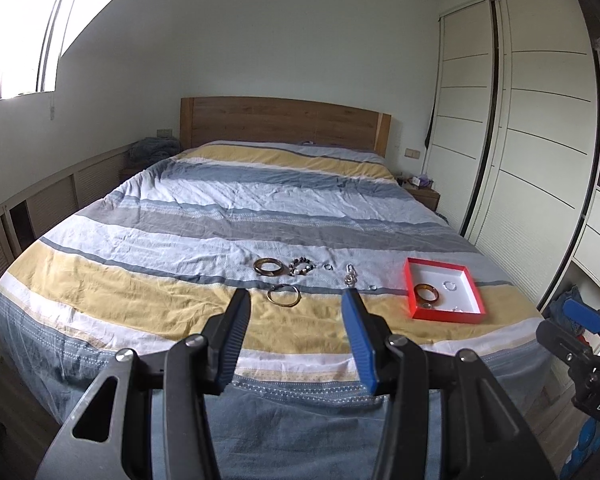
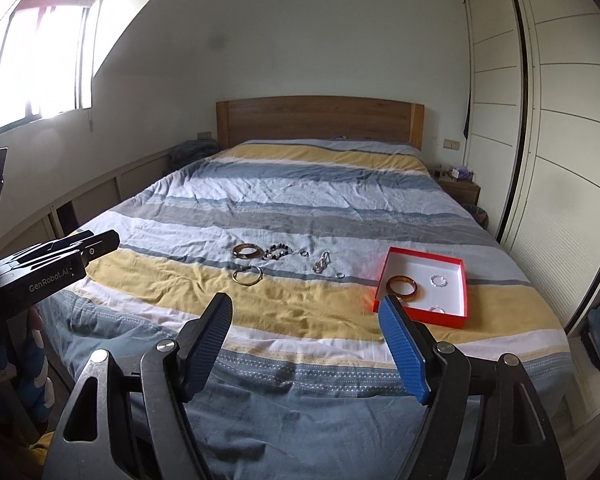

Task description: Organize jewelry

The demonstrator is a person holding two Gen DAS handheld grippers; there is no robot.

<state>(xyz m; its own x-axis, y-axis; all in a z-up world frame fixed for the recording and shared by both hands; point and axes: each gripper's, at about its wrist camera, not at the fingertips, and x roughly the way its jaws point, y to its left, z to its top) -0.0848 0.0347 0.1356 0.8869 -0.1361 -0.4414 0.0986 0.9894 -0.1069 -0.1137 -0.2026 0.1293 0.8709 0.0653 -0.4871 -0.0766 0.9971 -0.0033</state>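
A red box (image 1: 410,290) (image 2: 382,280) with a white inside lies on the bed at the right, holding an amber bangle (image 1: 428,293) (image 2: 402,289) and small clear rings (image 2: 438,281). Left of it on the cover lie a brown bangle (image 1: 267,267) (image 2: 246,251), a beaded bracelet (image 1: 301,266) (image 2: 276,251), a thin gold bangle (image 1: 284,295) (image 2: 247,275), a silver chain piece (image 1: 350,275) (image 2: 322,262) and small rings (image 1: 328,267) (image 2: 340,275). My left gripper (image 1: 297,300) and right gripper (image 2: 306,306) are both open and empty, held short of the bed's foot.
The striped bed cover (image 1: 220,208) runs to a wooden headboard (image 1: 284,120). White wardrobe doors (image 1: 520,140) stand at the right, a bedside table (image 2: 458,186) by the headboard, and low cabinets (image 1: 52,200) under the window on the left.
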